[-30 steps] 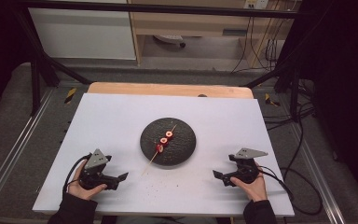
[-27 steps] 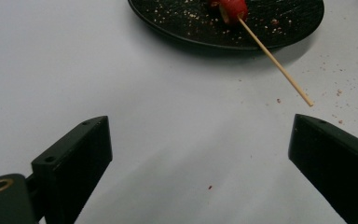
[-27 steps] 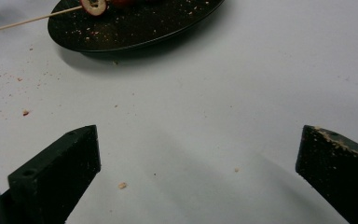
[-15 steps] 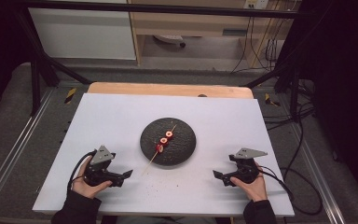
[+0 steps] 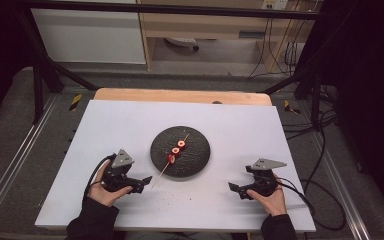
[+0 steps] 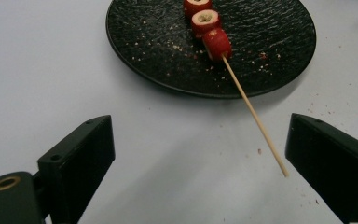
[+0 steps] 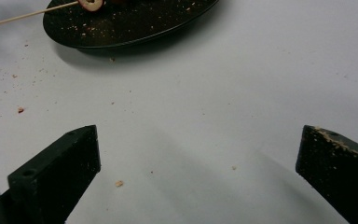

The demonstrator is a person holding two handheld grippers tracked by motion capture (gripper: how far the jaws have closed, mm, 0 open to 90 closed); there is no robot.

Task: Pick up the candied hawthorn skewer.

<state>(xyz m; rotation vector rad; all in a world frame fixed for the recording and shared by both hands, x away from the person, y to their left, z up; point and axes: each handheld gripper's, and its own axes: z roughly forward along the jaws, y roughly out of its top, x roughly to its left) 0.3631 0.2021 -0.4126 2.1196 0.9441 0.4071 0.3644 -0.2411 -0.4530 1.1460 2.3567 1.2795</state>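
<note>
Your left gripper (image 5: 142, 183) sits just off the near-left rim of the black plate (image 5: 200, 157), jaws spread wide and holding nothing, lined up on the bare end of the wooden skewer (image 6: 254, 114). That end overhangs the plate's rim toward you and appears to hang just clear of the white table (image 5: 120, 120), likely why you approach from this side: the stick gives a free handle, away from the food. Three red fruit pieces (image 6: 204, 21) are threaded on the skewer's far half, lying across the plate's middle. Your right gripper (image 5: 236, 189) rests well off the plate's near-right side, jaws equally wide and empty, seemingly waiting. Crumbs (image 7: 119, 183) dot the table near the plate.
</note>
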